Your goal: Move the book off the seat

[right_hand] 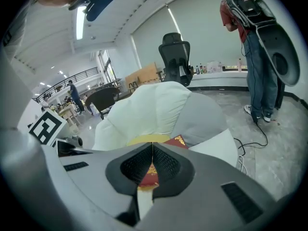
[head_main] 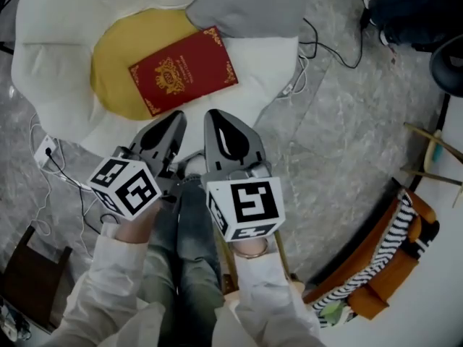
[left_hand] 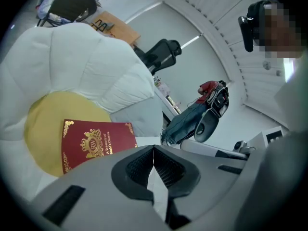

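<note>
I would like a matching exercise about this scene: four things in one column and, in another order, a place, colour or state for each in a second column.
Things:
1. book
2. seat
3. left gripper
4. grey cushion

Descriptions:
a. shut, holding nothing
b. white and puffy
c. lying on the yellow pad
d. at the seat's rim, beyond the book

Pairs: 1-c, 2-b, 3-a, 4-d
</note>
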A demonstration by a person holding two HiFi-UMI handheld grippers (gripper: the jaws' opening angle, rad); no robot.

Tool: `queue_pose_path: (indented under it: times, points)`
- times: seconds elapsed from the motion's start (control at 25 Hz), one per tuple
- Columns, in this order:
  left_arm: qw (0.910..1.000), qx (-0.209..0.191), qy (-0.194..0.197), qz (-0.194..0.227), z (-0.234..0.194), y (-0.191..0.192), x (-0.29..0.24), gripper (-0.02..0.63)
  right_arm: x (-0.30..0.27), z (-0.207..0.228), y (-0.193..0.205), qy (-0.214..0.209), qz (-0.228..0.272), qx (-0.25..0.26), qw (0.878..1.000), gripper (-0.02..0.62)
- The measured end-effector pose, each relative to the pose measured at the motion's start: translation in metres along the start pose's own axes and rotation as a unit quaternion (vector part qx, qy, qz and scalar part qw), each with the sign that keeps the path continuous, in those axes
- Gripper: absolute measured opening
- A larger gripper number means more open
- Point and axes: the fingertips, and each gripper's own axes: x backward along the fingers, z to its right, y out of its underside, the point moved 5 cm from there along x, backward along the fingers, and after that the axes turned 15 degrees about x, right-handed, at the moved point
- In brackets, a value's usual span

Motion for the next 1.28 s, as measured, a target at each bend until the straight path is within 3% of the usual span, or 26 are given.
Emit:
queue_pose_path:
  times: [0.2, 0.4, 0.56, 0.68, 0.8, 0.92, 1.12, 1.28]
  points:
    - [0.9987, 0.05, -0.003, 0.011, -0.04, 0.012, -0.007, 0.006, -0.024, 0.005, 0.02, 0.006, -0.012, 0.02, 1.0, 0.012]
    - [0.9971, 0.074, -0.006, 0.017, -0.069, 0.022, -0.018, 0.006, -0.045, 0.001, 0.034, -0.004, -0.02, 0.024, 0.999, 0.012]
    - [0.9895, 0.141, 0.015, 0.03, -0.091, 0.031, -0.028, 0.006, -0.053, -0.002, 0.044, -0.008, -0.035, 0.023, 0.999, 0.012]
    - [0.9748, 0.215, 0.039, 0.045, -0.103, 0.039, -0.033, 0.008, -0.062, -0.007, 0.051, -0.017, -0.054, 0.048, 0.997, 0.012]
    - [0.9566, 0.282, 0.037, 0.061, -0.118, 0.047, -0.032, 0.008, -0.069, -0.014, 0.057, -0.026, -0.065, 0.059, 0.996, 0.012]
    - [0.9432, 0.317, 0.048, 0.086, -0.132, 0.048, -0.032, 0.008, -0.076, -0.02, 0.061, -0.033, -0.068, 0.065, 0.995, 0.012]
    - [0.9067, 0.389, 0.096, 0.131, -0.157, 0.052, -0.04, 0.009, -0.086, -0.025, 0.069, -0.042, -0.091, 0.087, 0.991, 0.012]
    - [0.8946, 0.414, 0.101, 0.133, -0.173, 0.059, -0.045, 0.033, -0.092, -0.027, 0.074, -0.048, -0.102, 0.088, 0.99, 0.012]
